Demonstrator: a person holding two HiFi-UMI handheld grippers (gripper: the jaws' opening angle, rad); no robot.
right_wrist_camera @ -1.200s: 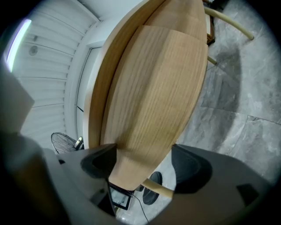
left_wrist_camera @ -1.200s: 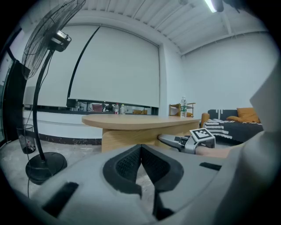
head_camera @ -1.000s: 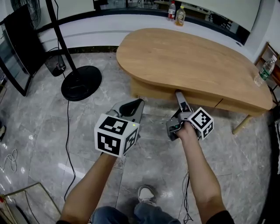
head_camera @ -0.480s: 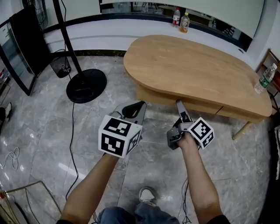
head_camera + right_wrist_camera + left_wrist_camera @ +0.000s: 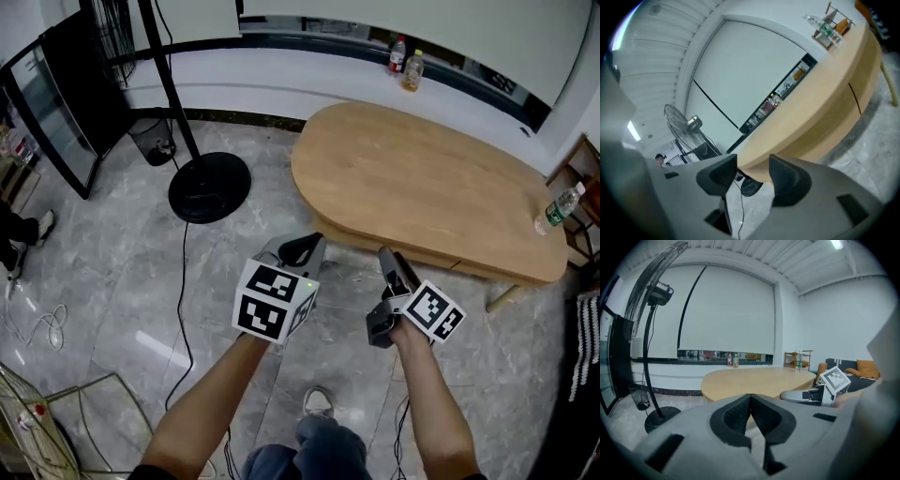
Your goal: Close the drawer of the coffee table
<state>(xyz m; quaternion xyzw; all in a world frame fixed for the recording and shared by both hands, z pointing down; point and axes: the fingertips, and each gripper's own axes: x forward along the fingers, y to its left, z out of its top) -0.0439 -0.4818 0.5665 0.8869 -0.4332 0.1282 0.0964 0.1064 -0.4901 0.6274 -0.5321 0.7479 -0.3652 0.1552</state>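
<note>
The oval wooden coffee table (image 5: 422, 169) stands ahead of me. Its drawer front (image 5: 427, 251) lies flush under the top, with a thin seam (image 5: 854, 99) in the right gripper view. My left gripper (image 5: 305, 248) hovers over the floor short of the table, its pads (image 5: 740, 413) meeting at the tip with nothing in them. To its right, my right gripper (image 5: 386, 255) points at the table's front edge without touching it. Its jaws (image 5: 753, 171) are closing, a gap still between them and nothing inside.
A floor fan's black base (image 5: 209, 187) and pole stand to the table's left, a cable (image 5: 183, 281) trailing over the marble floor. A dark panel (image 5: 56, 103) leans far left. A water bottle (image 5: 555, 208) is at the table's right end and two bottles (image 5: 406, 56) on the back ledge. A wire rack (image 5: 56, 412) sits bottom left.
Both grippers have lifted and drawn back from the table's front. The right gripper's tip, which was at the drawer front under the edge, now hangs free of it.
</note>
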